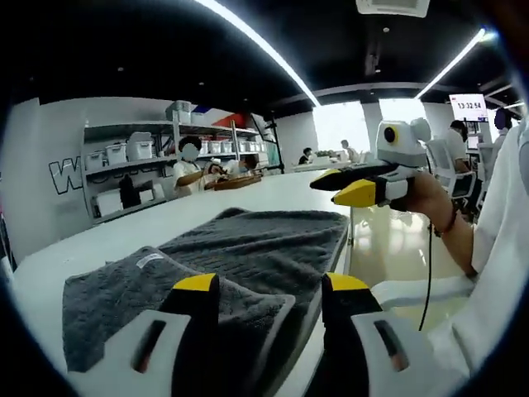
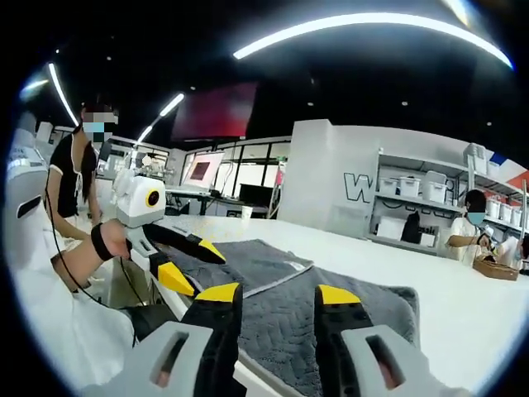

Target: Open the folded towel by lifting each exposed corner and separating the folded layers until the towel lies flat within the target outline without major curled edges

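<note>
Both tongs hang in the air above the grey towel (image 1: 248, 256), and neither has cloth in it yet. The left tongs (image 1: 269, 285) stand open over the near part of the towel. The right tongs (image 2: 277, 294) are open too, with a clear gap between the yellow tips.

My worry is the pick. The folded layers lie close on one another, so a deep bite could take two layers at once and drag the whole bundle across the white bench (image 1: 99, 240) instead of peeling one flap back. A shallow bite on thick terry could slip off partway and leave the flap flopped over on itself, with a curl at the edge. The towel also lies close to the bench's near edge, so a pull toward the person could draw it over the side. I see no target outline on the bench, so placing it would be guesswork from here.

The towel is dark grey, plush, with a wavy stitched texture. It lies partly folded: a smaller upper flap with a hemmed border and a small white label (image 1: 149, 260) rests across a broader layer.
</note>
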Tool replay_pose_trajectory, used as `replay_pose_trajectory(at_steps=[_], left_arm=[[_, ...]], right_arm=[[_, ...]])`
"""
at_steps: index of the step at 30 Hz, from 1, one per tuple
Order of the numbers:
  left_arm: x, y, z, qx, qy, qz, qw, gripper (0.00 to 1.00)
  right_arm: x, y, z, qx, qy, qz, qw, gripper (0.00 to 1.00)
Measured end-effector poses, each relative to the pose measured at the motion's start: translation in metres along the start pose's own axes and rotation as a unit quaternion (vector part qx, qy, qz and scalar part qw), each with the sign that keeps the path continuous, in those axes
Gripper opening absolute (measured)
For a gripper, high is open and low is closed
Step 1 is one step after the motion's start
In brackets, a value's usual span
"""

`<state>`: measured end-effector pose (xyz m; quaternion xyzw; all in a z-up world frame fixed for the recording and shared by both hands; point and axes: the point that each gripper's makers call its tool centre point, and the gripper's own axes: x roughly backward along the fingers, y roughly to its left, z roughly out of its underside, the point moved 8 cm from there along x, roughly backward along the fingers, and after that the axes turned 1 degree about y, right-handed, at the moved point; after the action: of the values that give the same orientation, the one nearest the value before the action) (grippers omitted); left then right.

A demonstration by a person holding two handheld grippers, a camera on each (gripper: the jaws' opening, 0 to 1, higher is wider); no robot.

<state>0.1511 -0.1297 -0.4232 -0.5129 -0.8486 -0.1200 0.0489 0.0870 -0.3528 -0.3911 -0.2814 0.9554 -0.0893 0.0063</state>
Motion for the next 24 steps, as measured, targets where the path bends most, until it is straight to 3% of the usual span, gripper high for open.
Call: replay_pose_trajectory(at_steps=[15, 17, 24], left_arm=[[-0.006, 0.003, 0.012, -0.020, 0.035, -0.022, 0.9990, 0.49], [-0.006, 0.007, 0.015, -0.035, 0.051, -0.050, 0.9968, 0.48], [-0.007, 0.009, 0.019, -0.043, 0.058, -0.063, 0.9954, 0.43]], right_arm=[[0.000, 0.000, -0.001, 0.003, -0.003, 0.001, 1.0000, 0.29], [0.001, 0.000, -0.002, 0.002, -0.005, 0.002, 1.0000, 0.29], [0.000, 0.000, -0.002, 0.003, -0.004, 0.001, 1.0000, 0.29]])
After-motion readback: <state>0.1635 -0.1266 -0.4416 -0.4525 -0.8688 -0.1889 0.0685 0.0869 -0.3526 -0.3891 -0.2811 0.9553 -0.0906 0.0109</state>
